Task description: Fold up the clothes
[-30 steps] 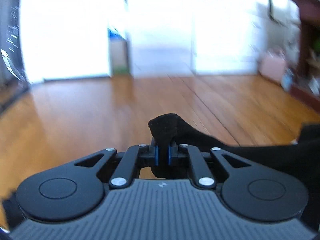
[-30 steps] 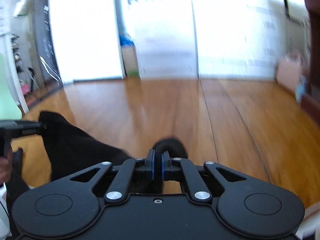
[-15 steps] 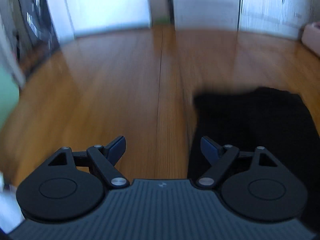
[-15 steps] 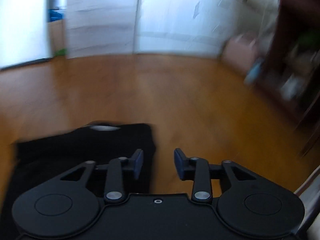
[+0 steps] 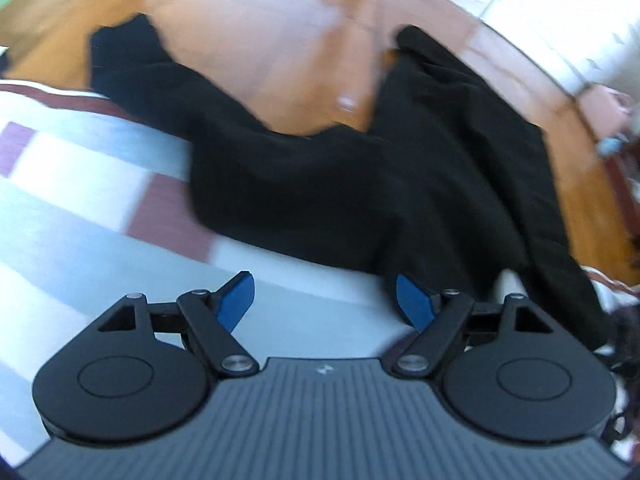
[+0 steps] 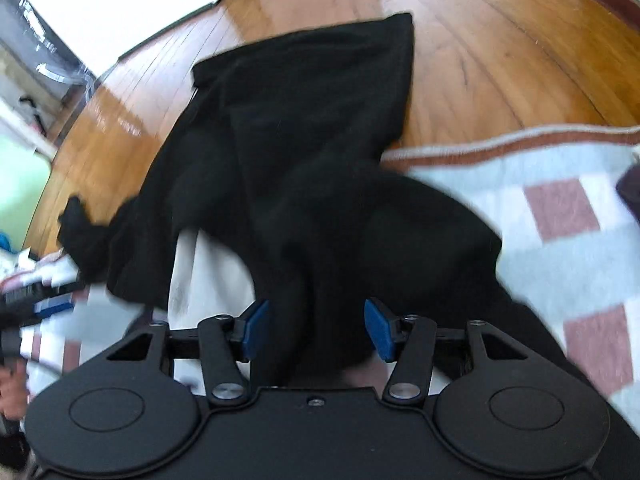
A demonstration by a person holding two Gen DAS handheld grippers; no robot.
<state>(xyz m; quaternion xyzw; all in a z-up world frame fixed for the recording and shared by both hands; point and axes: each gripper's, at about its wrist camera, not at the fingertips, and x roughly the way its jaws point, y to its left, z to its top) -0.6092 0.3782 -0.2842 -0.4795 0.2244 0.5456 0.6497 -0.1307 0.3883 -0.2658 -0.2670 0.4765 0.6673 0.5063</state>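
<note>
**A:** What's nearest on my two feeds?

**B:** I count two grippers. My left black two-finger gripper with blue pads (image 5: 325, 300) has its jaws spread wide, nothing between them, over the pale blue, white and maroon checked woven blanket (image 5: 80, 208). My right black two-finger gripper with blue pads (image 6: 317, 330) is spread too; dark cloth lies in the gap, but neither pad presses it.

**A:** How many clothes?

**B:** One that I can make out: a black soft-fabric garment (image 6: 304, 128). It's rumpled, unfolded, lying partly on the blanket (image 6: 560, 216) and partly spilling beyond its brown-striped edge onto the glossy orange-brown wooden plank floor (image 6: 500, 48). On the left feed the garment (image 5: 420, 168) shows two long sections running away from me, with bare floor (image 5: 288, 48) between them.

**A:** Detail?

**B:** Blurred; I can't tell seams.
</note>
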